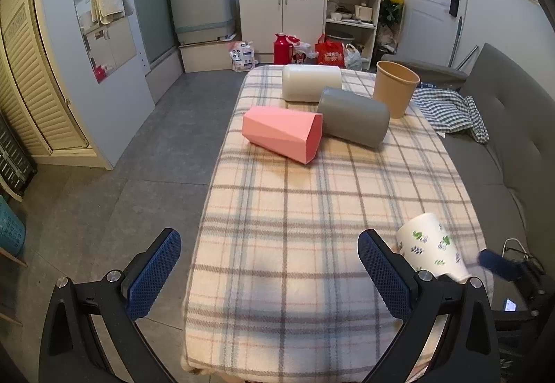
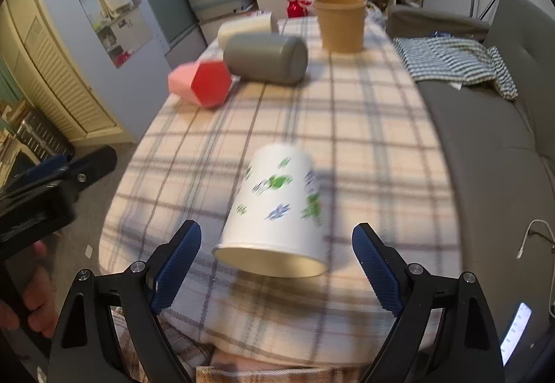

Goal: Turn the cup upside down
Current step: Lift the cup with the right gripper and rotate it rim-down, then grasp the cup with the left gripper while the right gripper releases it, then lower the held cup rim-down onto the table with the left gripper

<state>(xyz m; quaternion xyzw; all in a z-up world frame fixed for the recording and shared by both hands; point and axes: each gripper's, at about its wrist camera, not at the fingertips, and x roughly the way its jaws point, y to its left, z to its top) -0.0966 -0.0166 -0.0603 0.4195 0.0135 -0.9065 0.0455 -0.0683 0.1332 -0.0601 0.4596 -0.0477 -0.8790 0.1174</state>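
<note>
**Paper cup on its side, nothing gripped**

Printed paper cup (image 2: pixel 277 209) lies on the plaid tablecloth (image 2: pixel 364 126), mouth toward right gripper (image 2: pixel 276 265), whose jaws are wide, straddling it untouched. Left gripper (image 1: pixel 269 273) also wide, empty. Likely light, thin-walled, crushable: pinch mid-wall gently. Pink cup (image 2: pixel 201 83), grey cup (image 2: pixel 267 58), brown cup (image 2: pixel 341 24) well apart; nothing blocks.

Matt printed paper cup (image 2: pixel 277 209), woven plaid tablecloth (image 2: pixel 364 126), smooth matt grey cup (image 2: pixel 267 58)

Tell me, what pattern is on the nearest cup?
White cup with green and blue leaf prints, clearest in the right wrist view.
</note>
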